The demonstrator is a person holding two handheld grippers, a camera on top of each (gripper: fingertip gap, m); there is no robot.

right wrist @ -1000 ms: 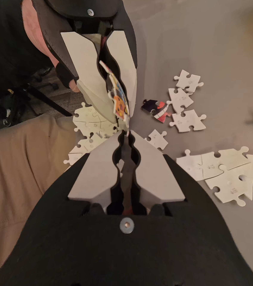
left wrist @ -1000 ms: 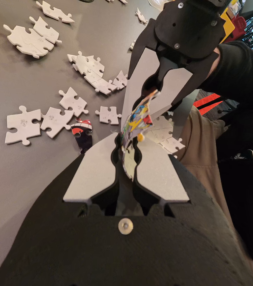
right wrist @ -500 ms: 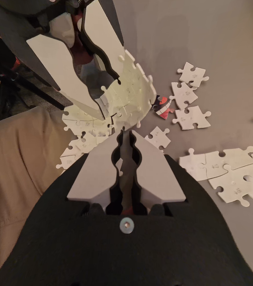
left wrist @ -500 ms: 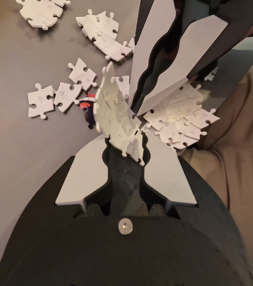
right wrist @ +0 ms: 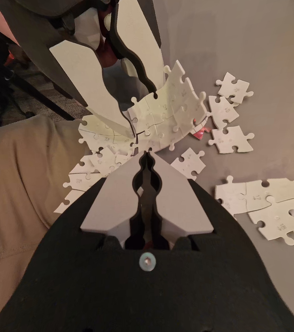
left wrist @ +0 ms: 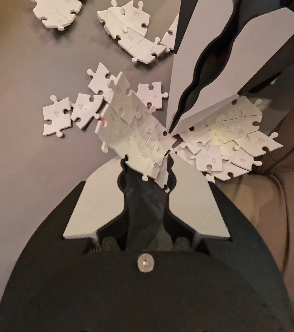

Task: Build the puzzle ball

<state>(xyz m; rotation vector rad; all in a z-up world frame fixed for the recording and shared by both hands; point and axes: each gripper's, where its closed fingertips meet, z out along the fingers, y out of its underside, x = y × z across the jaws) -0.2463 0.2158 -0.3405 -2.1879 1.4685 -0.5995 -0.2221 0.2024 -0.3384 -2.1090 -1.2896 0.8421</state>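
A curved section of joined puzzle pieces [left wrist: 133, 136], white side up, hangs tilted just above the grey table [left wrist: 16, 71]. My right gripper [right wrist: 146, 152] is shut on its near edge; it reaches in from the upper right in the left wrist view [left wrist: 168, 133]. My left gripper [left wrist: 145, 158] is open, its fingers on either side of the section's lower edge without gripping it. The right wrist view shows the section [right wrist: 169, 115] and the open left gripper [right wrist: 142, 113] above it.
A flat cluster of joined pieces [left wrist: 232, 136] lies at the table edge beside a person's tan trouser leg [left wrist: 268, 197]. Loose white pieces [left wrist: 56, 116] and joined groups [left wrist: 131, 30] lie around. A coloured piece [right wrist: 201, 132] peeks from under the section. Another joined group [right wrist: 261, 199] lies at the right. The tips of both grippers are at nearly the same place.
My left gripper has opened and let go of the section. The section has turned from edge-on, colours showing, to white side up and come lower over the table. My right gripper stays shut.
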